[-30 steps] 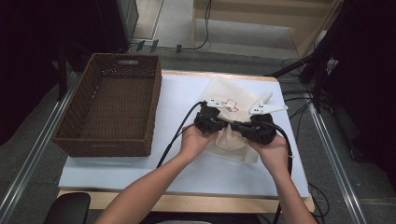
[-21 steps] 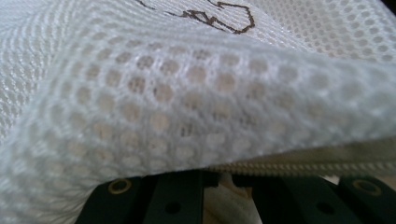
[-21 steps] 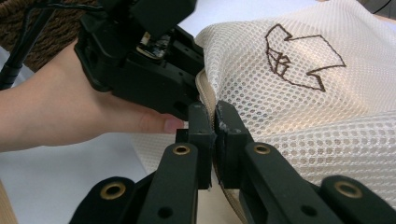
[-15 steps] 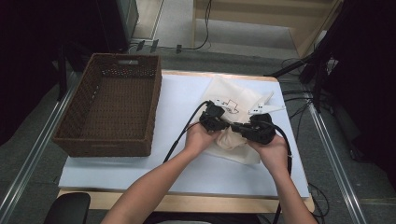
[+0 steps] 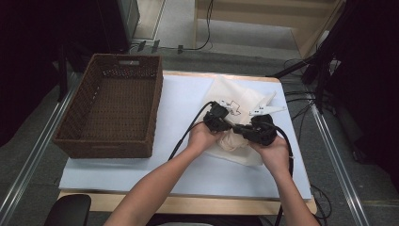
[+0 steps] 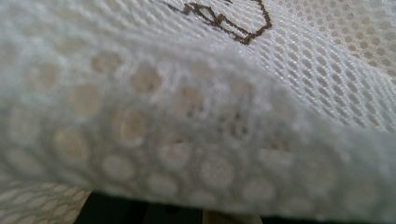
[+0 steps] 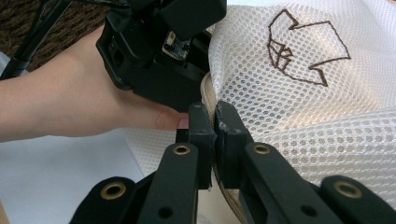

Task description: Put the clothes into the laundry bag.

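A white mesh bag with a brown stitched emblem lies crumpled on the white table mat. My right gripper is shut on the bag's beige zipper edge, which runs between its pads. My left gripper sits close beside the right gripper, tip to tip, over the bunched cloth. In the left gripper view the mesh presses right up against the camera and hides the jaws. In the right gripper view the left gripper's black body and the hand holding it meet the same bag edge.
A brown wicker basket stands on the left half of the mat. Two white strips lie just beyond the bag at the right. Black cables trail from both grippers toward the front edge. A dark chair sits at the front left.
My left gripper has shifted a little to the right and down, closer to the right gripper, bunching the bag between them. The right gripper has stayed put.
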A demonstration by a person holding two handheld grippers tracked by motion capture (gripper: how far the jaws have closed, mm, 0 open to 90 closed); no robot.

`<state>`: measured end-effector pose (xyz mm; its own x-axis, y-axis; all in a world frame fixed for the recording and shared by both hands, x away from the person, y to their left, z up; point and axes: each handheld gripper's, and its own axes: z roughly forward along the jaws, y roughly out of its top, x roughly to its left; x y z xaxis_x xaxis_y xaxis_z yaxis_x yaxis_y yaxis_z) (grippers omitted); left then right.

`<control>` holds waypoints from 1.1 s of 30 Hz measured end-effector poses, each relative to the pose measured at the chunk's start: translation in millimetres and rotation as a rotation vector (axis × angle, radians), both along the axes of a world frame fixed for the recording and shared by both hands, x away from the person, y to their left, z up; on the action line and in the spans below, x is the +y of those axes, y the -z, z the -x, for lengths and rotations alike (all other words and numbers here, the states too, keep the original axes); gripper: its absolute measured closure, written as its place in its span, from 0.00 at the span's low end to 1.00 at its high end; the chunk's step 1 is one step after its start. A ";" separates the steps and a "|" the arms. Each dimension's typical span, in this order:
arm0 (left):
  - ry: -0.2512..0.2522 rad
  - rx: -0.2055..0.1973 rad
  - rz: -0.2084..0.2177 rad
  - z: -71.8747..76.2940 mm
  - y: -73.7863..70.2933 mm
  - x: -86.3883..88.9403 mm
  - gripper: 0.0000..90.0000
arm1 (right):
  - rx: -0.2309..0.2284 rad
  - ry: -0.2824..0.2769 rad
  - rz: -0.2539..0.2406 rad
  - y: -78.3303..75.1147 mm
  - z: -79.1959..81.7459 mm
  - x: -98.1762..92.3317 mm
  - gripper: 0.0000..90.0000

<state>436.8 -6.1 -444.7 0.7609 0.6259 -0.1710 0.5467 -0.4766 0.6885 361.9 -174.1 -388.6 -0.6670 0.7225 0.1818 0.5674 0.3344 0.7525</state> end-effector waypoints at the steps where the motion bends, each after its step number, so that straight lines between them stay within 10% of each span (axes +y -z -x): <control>1: 0.002 0.012 0.006 -1.9 0.3 1.1 0.95 | 0.001 0.001 0.001 0.1 -0.1 0.3 0.97; 9: -0.006 0.066 0.075 -3.1 -7.9 11.0 0.93 | 0.000 0.009 -0.006 0.8 -0.9 -2.1 0.97; 18: 0.049 -0.004 0.065 16.4 -31.0 26.4 0.76 | -0.007 0.025 -0.020 -0.7 -1.6 -9.9 0.97; 33: 0.058 0.016 0.106 48.4 -53.2 54.6 0.46 | -0.014 0.031 -0.020 -3.3 0.4 -10.4 0.97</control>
